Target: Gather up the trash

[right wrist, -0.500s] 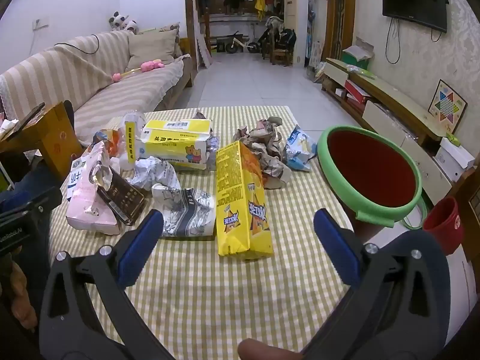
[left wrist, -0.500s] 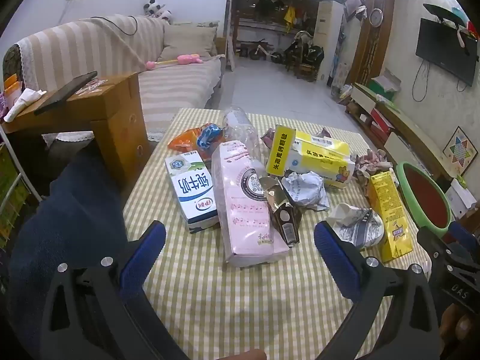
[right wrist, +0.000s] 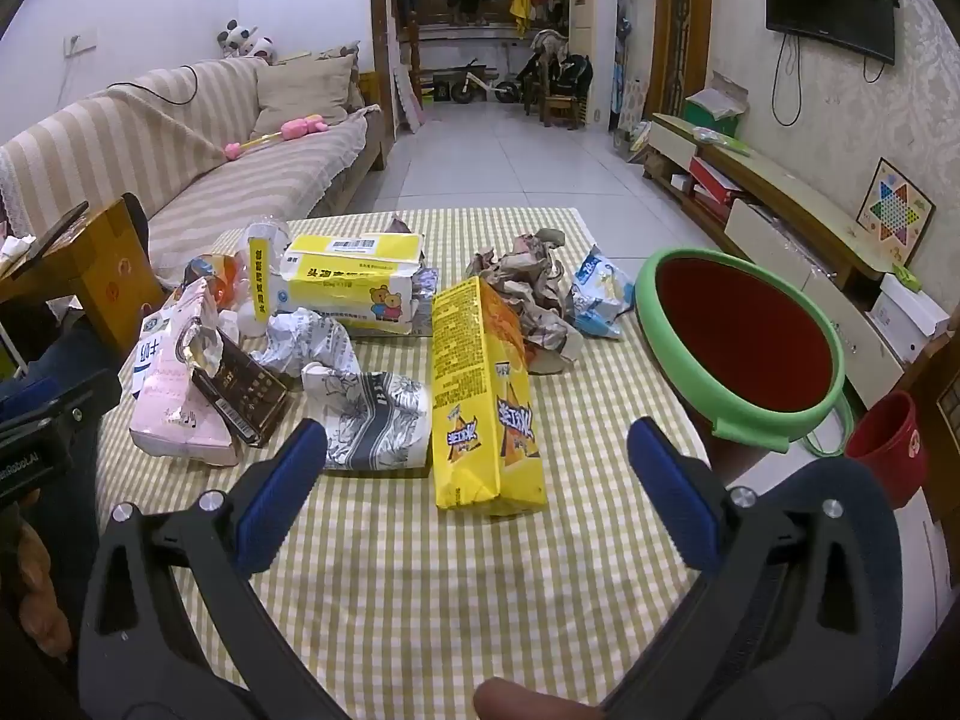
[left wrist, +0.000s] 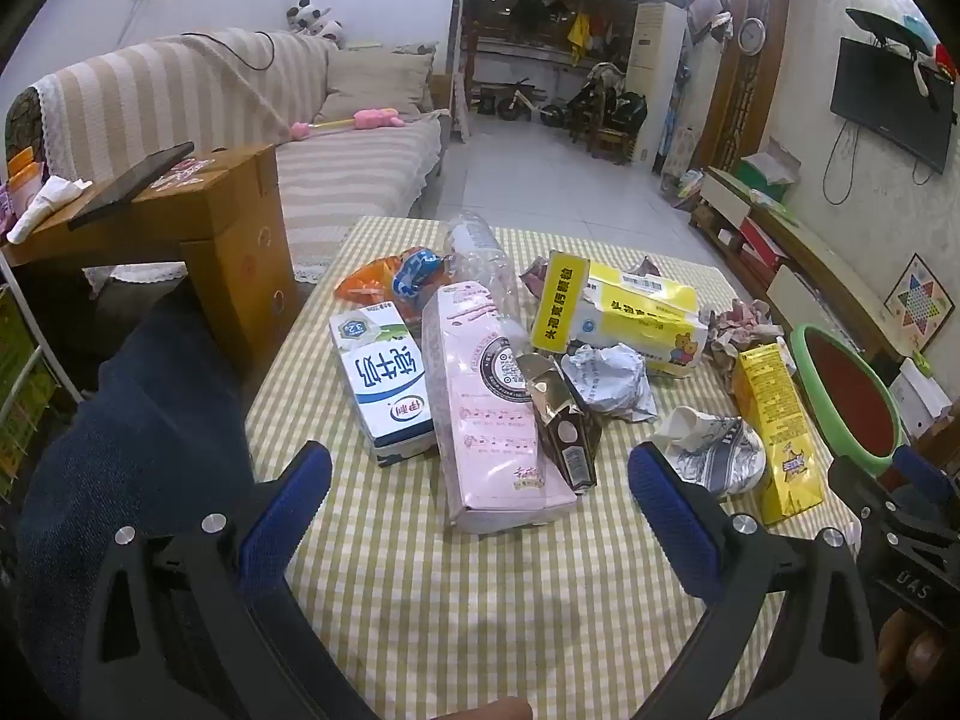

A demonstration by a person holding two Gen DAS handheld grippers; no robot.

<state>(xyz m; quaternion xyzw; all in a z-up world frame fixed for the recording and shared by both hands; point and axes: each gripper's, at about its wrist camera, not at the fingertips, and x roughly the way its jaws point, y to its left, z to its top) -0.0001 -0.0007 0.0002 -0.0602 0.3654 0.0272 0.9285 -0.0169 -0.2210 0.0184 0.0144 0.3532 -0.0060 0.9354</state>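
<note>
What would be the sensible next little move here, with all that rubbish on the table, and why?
Probably ease the right gripper forward and down over the yellow snack box. Its jaws stand wide open and empty, the box lies straight ahead between them on the checked tablecloth, and the green-rimmed bin waits just to the right. The left gripper is open too, facing the pink carton.

The blue-and-white milk carton (left wrist: 384, 384) reads "纯牛奶" with "3.2" on its top, the black gripper body at the left edge of the right wrist view (right wrist: 42, 438) shows "RobotAI", and other package print is too distorted to read.
</note>
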